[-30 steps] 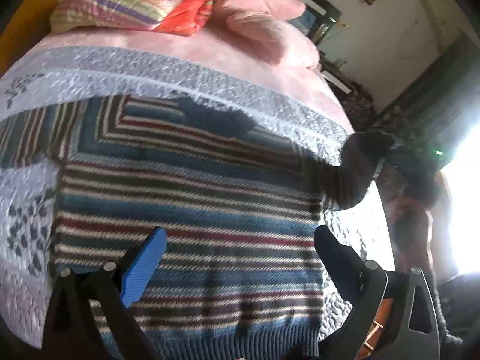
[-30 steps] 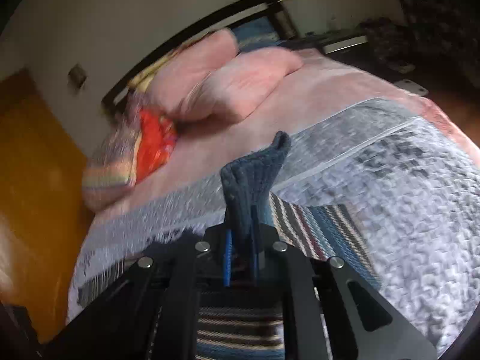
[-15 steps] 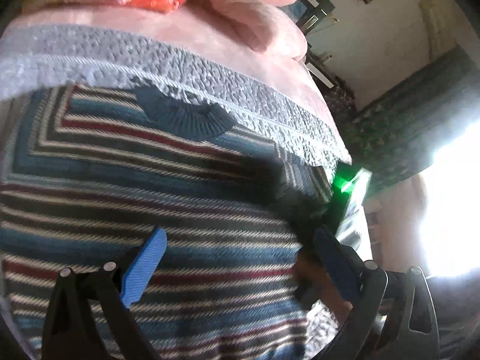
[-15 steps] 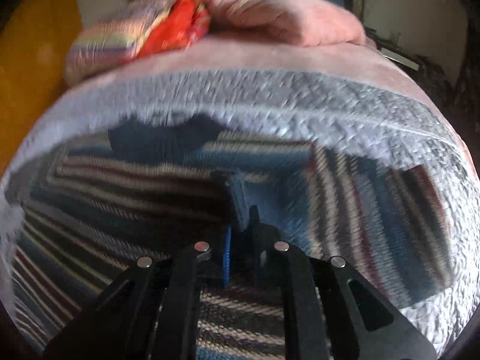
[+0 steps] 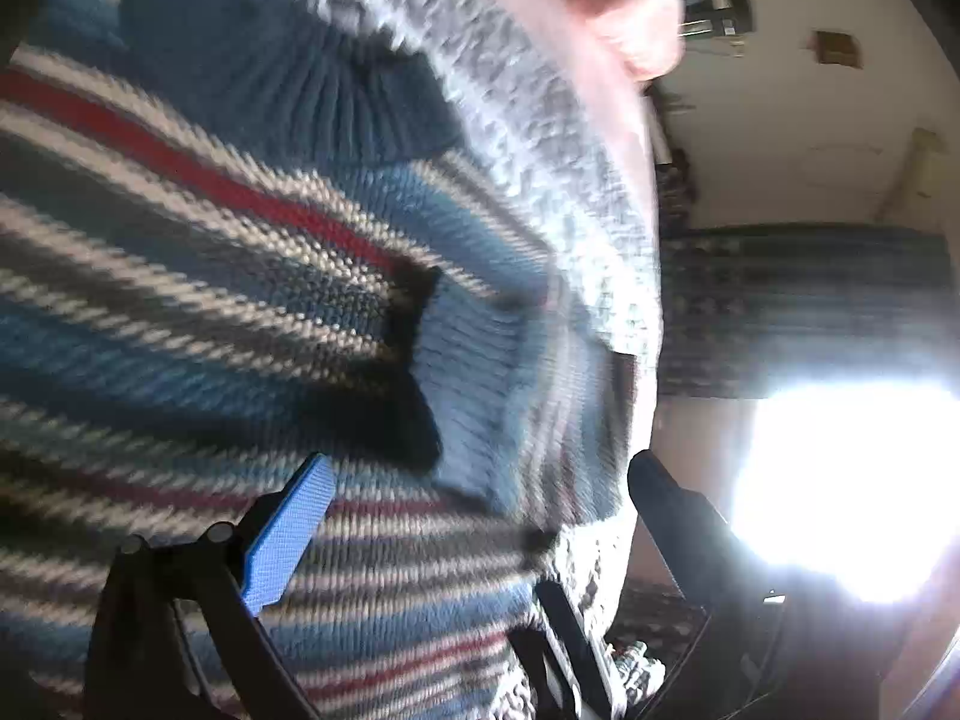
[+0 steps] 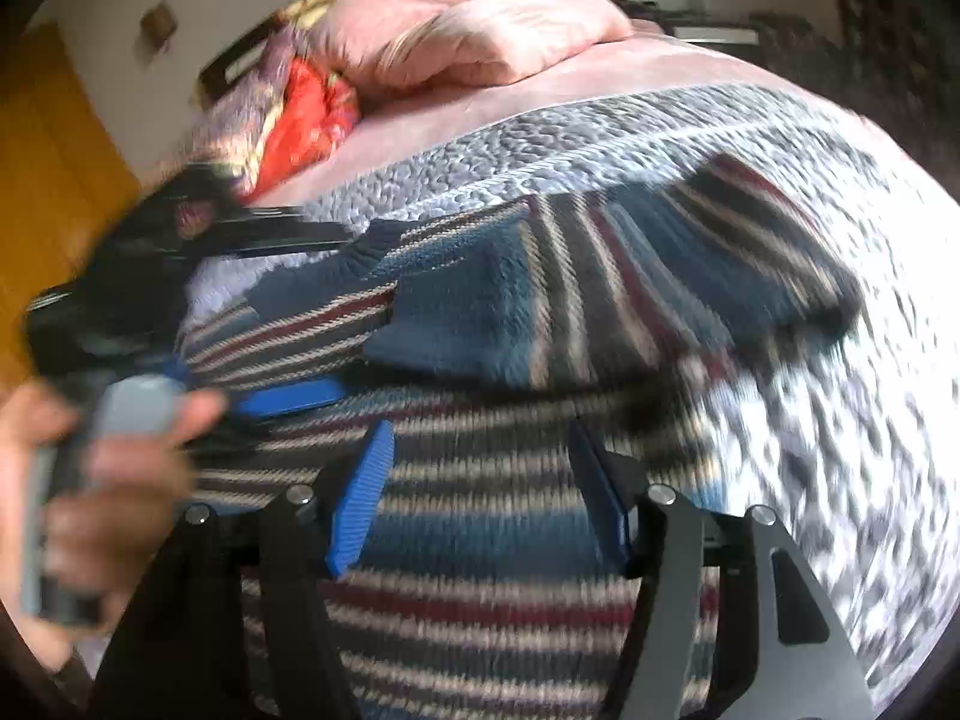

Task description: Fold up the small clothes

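A small knitted sweater (image 6: 492,546) with blue, red, white and dark stripes lies flat on the quilted bedspread (image 6: 852,480). One sleeve is folded across its chest, and the blue cuff (image 6: 444,324) rests just below the collar (image 5: 270,60). My right gripper (image 6: 480,480) hovers open over the sweater's body with nothing between its fingers. In the left wrist view my left gripper (image 5: 480,480) is open, close above the folded cuff (image 5: 468,360). A hand (image 6: 102,450) holds the left gripper at the left edge of the right wrist view, where its blue pad (image 6: 288,396) shows.
Pink pillows (image 6: 510,36) and a folded multicoloured blanket (image 6: 300,114) lie at the head of the bed. An orange wooden door (image 6: 54,168) stands to the left. The bed edge (image 5: 648,360) drops off on the right, beside a bright window (image 5: 840,480).
My right gripper has opened and let go of the sleeve cuff, which now lies on the sweater's chest. My left gripper has moved in close toward the cuff and collar.
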A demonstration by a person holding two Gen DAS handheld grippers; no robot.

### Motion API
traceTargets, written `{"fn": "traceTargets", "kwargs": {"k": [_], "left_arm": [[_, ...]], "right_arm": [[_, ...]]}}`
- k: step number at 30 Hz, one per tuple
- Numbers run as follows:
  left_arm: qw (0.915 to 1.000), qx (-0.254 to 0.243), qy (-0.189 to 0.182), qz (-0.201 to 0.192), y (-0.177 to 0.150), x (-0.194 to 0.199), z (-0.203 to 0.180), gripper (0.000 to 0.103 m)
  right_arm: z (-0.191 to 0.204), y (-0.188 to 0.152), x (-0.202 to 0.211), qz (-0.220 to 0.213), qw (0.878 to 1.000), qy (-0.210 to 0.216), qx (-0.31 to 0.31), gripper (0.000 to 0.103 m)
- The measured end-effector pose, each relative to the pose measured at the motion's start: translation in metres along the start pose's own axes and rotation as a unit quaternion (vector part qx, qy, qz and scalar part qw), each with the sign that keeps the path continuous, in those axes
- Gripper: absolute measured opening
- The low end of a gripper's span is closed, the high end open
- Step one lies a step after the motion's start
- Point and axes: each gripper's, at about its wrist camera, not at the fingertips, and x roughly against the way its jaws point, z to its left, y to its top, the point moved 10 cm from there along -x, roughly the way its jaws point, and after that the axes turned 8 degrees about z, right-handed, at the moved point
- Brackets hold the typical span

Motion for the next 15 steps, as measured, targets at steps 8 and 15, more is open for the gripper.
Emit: {"fn": "traceTargets", "kwargs": {"k": [8, 15], "left_arm": [[0.9991, 0.013, 0.036, 0.019, 0.006, -0.028, -0.004, 0.028], [0.9977, 0.005, 0.064, 0.022, 0.012, -0.021, -0.005, 0.009]], "right_arm": [[0.005, -0.022, -0.014, 0.004, 0.999, 0.040, 0.001, 0.061], [0.023, -0.026, -0.016, 0.001, 0.998, 0.057, 0.027, 0.061]]}}
